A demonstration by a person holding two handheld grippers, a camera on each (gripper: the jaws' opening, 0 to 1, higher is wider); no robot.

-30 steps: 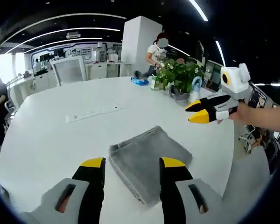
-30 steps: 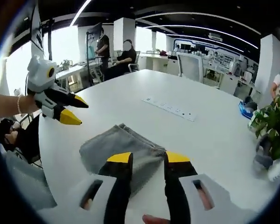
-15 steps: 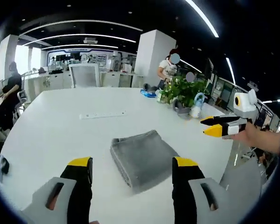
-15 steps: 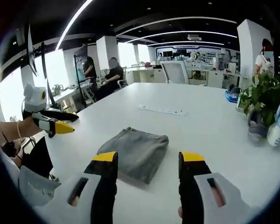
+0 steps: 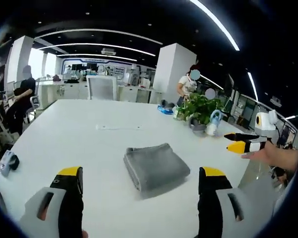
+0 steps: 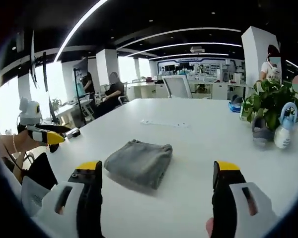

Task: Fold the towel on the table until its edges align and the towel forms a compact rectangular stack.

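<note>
My left tool (image 5: 141, 181) hangs above the near edge of the round white tabletop (image 5: 64, 129) with its yellow-tipped black jaws spread wide and nothing between them. My right tool (image 6: 159, 176) is released just the same, jaws far apart over the tabletop (image 6: 208, 134). The folded grey terry towel (image 5: 155, 167) lies flat as a compact rectangular stack in the middle of the tabletop, ahead of both tools and touched by neither; from the right gripper view it sits (image 6: 138, 162) nearer the left jaw.

The left gripper view catches my right tool (image 5: 237, 142) far off at the right, tips close together from that angle, my hand (image 5: 268, 152) behind it, and a small dark device (image 5: 8, 161) at the tabletop's left edge. The right gripper view catches my left tool (image 6: 52, 135) at the left, level, off the table edge.

A potted green leafy plant (image 6: 268, 101) stands beside a white-and-blue bottle (image 6: 284, 133). A white power strip (image 5: 118, 127) lies beyond the towel.
</note>
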